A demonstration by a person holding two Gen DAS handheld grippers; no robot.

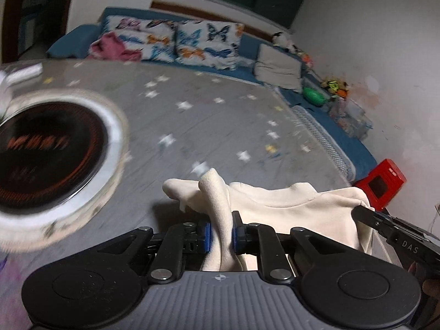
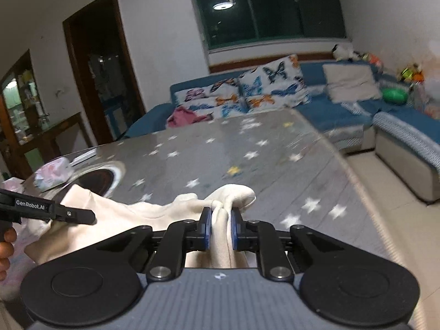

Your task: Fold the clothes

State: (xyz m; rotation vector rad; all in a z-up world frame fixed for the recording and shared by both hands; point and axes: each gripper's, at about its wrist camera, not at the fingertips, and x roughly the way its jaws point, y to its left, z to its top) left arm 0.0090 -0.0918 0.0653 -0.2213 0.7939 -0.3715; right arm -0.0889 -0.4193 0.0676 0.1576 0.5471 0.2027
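Cream garment (image 1: pixel 288 209) lifted at the near edge of the starred tabletop (image 1: pixel 206 126), bunched between both tongs. Left tongs (image 1: pixel 221 232) and right tongs (image 2: pixel 221 228) each clamped on a fold of it. Risk: thin pinches could slip as the cloth stretches; slack could drag onto the round burner (image 1: pixel 46 148). Count: one garment, one burner, two tongs.

**Both grippers clamped, angled downward**

The left gripper (image 1: pixel 221 232) has its jaws pinched nearly together on a fold of cream garment (image 1: pixel 288 206). The right gripper (image 2: pixel 220 228) grips the same cloth likewise. Fingers (image 2: pixel 7 243) curl around the left gripper's handle.
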